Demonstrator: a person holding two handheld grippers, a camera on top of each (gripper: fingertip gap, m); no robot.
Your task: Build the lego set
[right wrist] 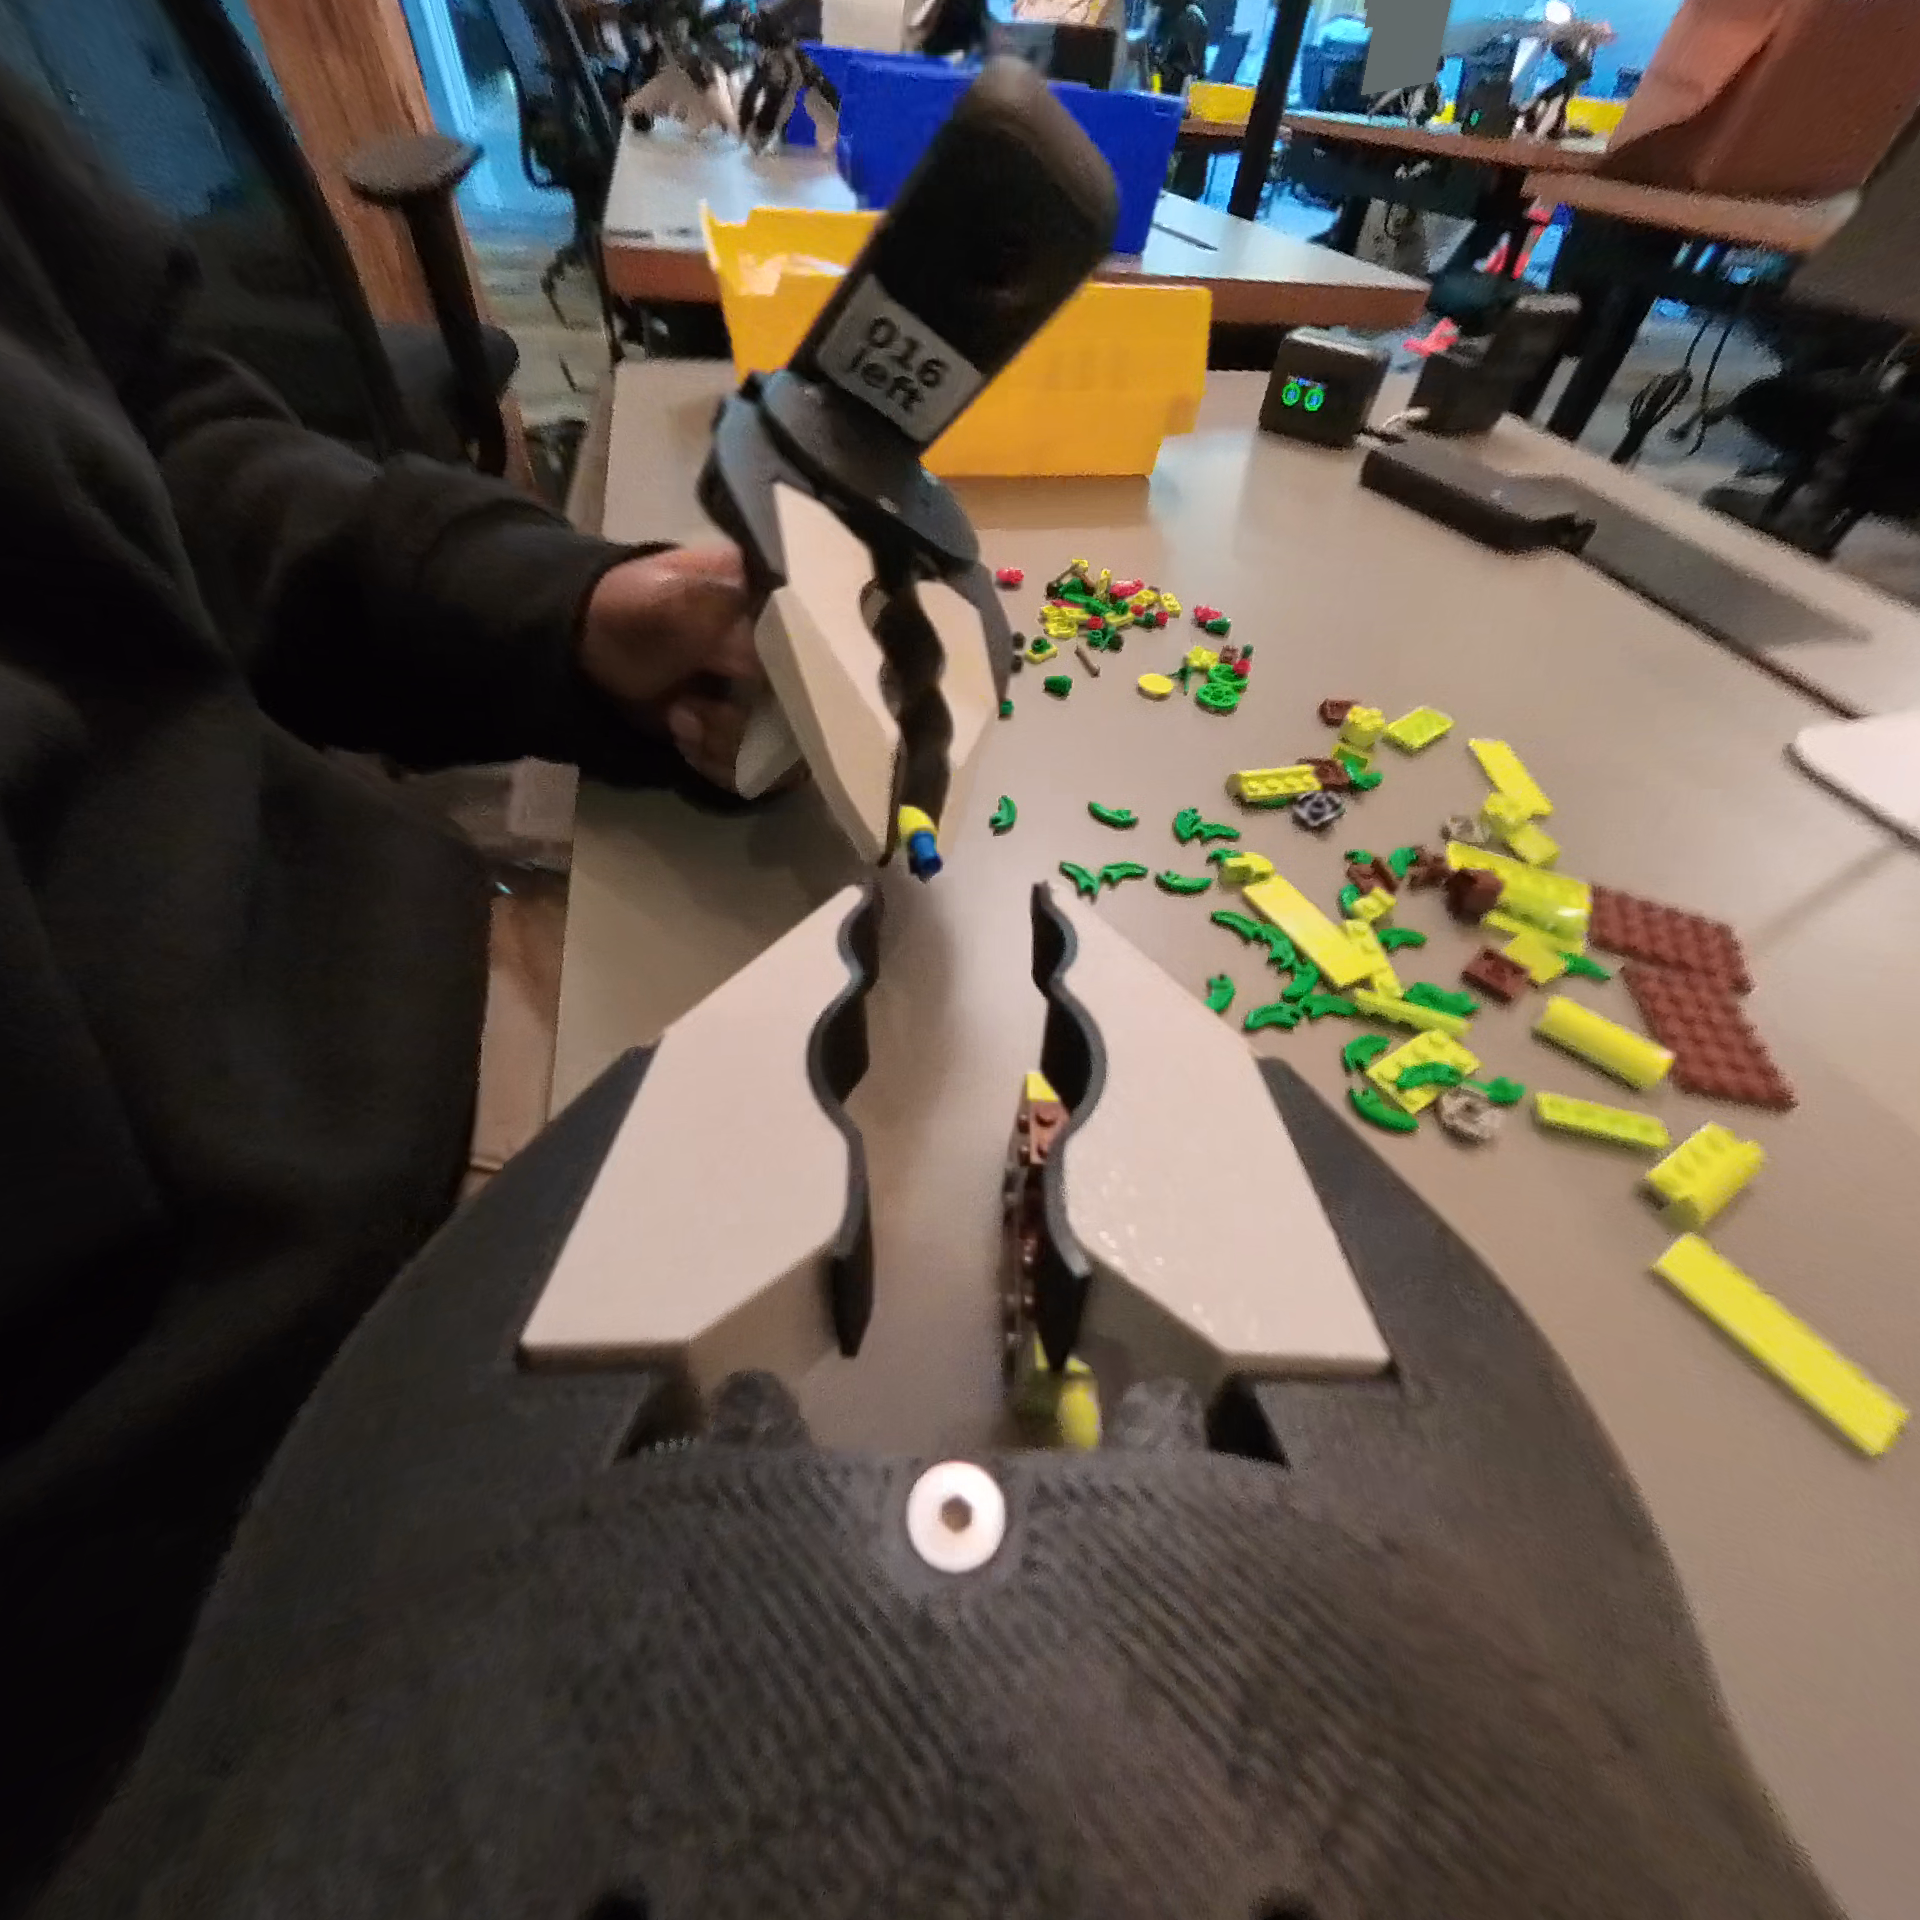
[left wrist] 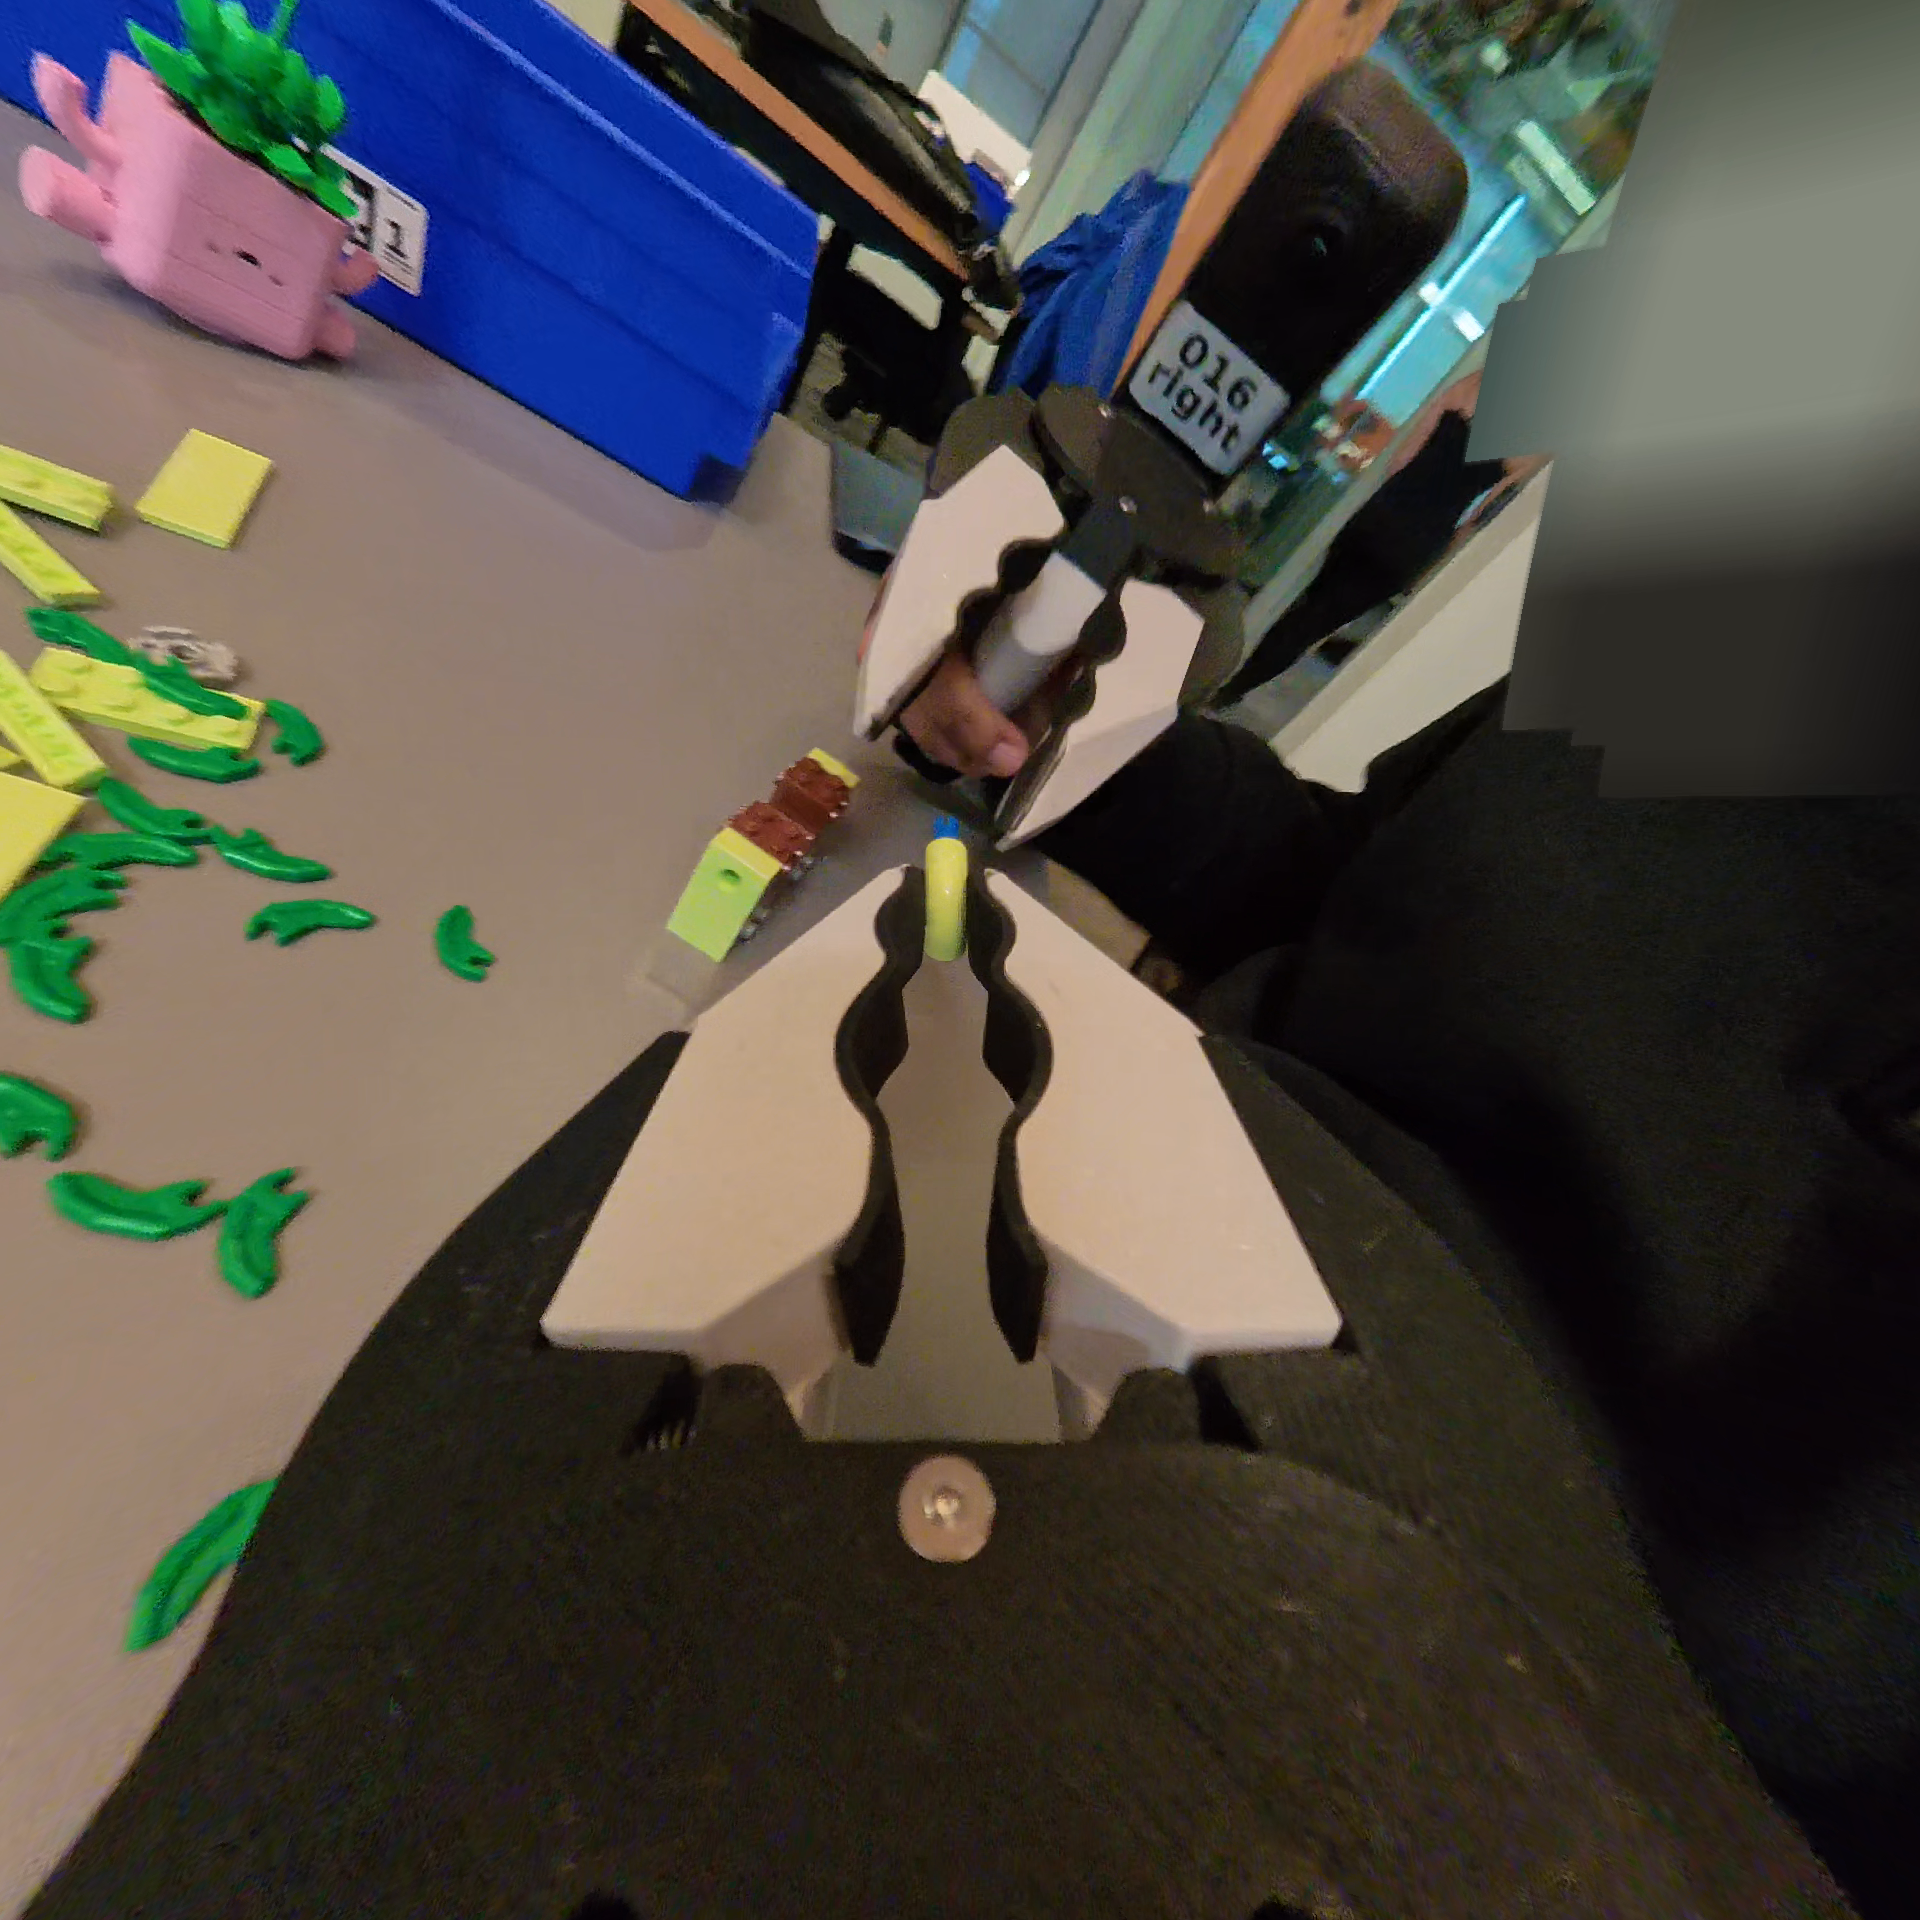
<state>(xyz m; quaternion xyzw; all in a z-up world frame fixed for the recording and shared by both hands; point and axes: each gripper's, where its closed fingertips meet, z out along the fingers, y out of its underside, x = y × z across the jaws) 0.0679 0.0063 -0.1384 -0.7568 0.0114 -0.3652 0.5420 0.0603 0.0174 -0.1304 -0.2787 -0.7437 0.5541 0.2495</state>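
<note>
**Two grippers over a table of loose bricks**

While the left gripper point(left wrist: 943, 883) pinches a small yellow piece with a blue tip point(left wrist: 945, 904) between its fingertips at the centre of the left wrist view, the right gripper point(right wrist: 956, 904) stands with its jaws apart and nothing clamped between them. In the right wrist view a brown and lime brick assembly point(right wrist: 1034, 1226) lies against the inner face of the right-hand finger, low in the gap, with open space on its other side. The same assembly point(left wrist: 764, 862) shows in the left wrist view on the grey table point(left wrist: 540, 644), just left of the pinched piece and below the right gripper point(left wrist: 1003, 821), whose tips point down toward it.

Outward, green leaf pieces point(right wrist: 1132, 873) and lime plates point(right wrist: 1309, 935) are scattered to the right of centre in the right wrist view, with brown studded plates point(right wrist: 1694, 987) farther right and a mixed heap of tiny parts point(right wrist: 1112, 608) above them. A yellow bin point(right wrist: 1081, 384) stands at upper centre, blue bins behind it. At the upper left of the left wrist view a pink brick figure topped with green leaves point(left wrist: 218, 229) sits before a blue bin point(left wrist: 582, 239).

Each gripper's black handle carries a white label with printed characters; a printed tag shows beside the pink figure.
</note>
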